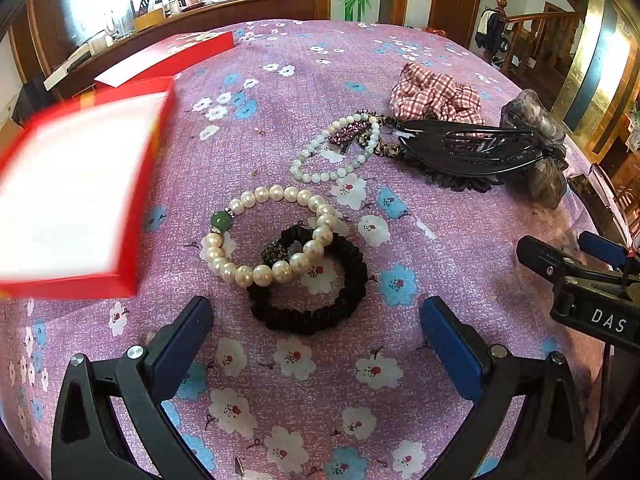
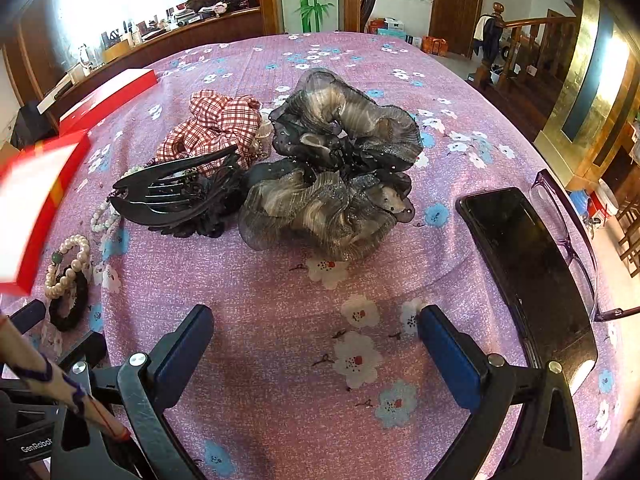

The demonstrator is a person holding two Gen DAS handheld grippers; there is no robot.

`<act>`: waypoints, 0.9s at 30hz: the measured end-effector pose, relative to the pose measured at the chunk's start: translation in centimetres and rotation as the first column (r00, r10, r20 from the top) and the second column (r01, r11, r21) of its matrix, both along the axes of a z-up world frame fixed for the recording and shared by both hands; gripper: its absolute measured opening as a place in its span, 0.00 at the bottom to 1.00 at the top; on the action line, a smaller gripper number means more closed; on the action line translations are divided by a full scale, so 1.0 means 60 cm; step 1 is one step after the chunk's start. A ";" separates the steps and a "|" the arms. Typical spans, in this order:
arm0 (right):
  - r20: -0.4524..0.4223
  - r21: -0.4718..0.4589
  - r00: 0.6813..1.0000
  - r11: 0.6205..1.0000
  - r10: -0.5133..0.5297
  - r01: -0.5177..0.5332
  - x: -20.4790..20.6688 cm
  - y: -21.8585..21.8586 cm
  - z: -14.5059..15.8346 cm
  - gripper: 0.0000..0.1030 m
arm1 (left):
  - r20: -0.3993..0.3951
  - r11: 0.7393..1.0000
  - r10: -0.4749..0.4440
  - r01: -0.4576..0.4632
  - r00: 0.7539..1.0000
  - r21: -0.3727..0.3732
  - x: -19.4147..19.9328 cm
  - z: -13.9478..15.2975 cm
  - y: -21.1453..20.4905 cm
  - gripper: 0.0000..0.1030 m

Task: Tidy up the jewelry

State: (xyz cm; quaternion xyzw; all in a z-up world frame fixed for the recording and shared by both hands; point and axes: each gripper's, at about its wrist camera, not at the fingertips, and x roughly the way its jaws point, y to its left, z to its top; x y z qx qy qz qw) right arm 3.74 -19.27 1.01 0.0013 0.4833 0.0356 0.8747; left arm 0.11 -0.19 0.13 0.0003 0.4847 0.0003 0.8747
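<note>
Both tongs gape wide and hold nothing above the floral cloth (image 1: 280, 80).
The left gripper (image 1: 316, 344) hovers near a pearl bracelet (image 1: 272, 236) overlapping a black scrunchie (image 1: 316, 312); the blurred red box (image 1: 80, 196) at left shows only white inside. The right gripper (image 2: 316, 344) faces open cloth, a phone (image 2: 524, 264) just right.

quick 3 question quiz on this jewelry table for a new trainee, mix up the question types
1. True or false: the big pearl bracelet lies partly over the black hair tie.
2. Which item lies nearest the phone? A) the glasses B) the checked scrunchie C) the red box
3. Fill in: both the left tongs and the right tongs are ____ and hold nothing.

Key: 1 true; 2 A; 3 open
</note>
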 end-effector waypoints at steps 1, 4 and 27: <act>-0.001 -0.003 1.000 1.000 0.001 -0.001 0.000 0.002 0.000 1.00 | 0.000 1.000 0.000 0.000 1.000 0.000 0.000 0.001 0.000 1.00; 0.000 -0.004 1.000 1.000 0.001 -0.001 -0.002 0.002 0.001 1.00 | 0.000 1.000 0.000 0.000 1.000 0.000 0.000 0.000 0.000 1.00; 0.327 0.085 0.945 0.995 0.020 -0.050 -0.129 -0.012 0.129 1.00 | 0.409 0.997 0.074 -0.076 0.910 -0.012 -0.136 0.103 0.055 1.00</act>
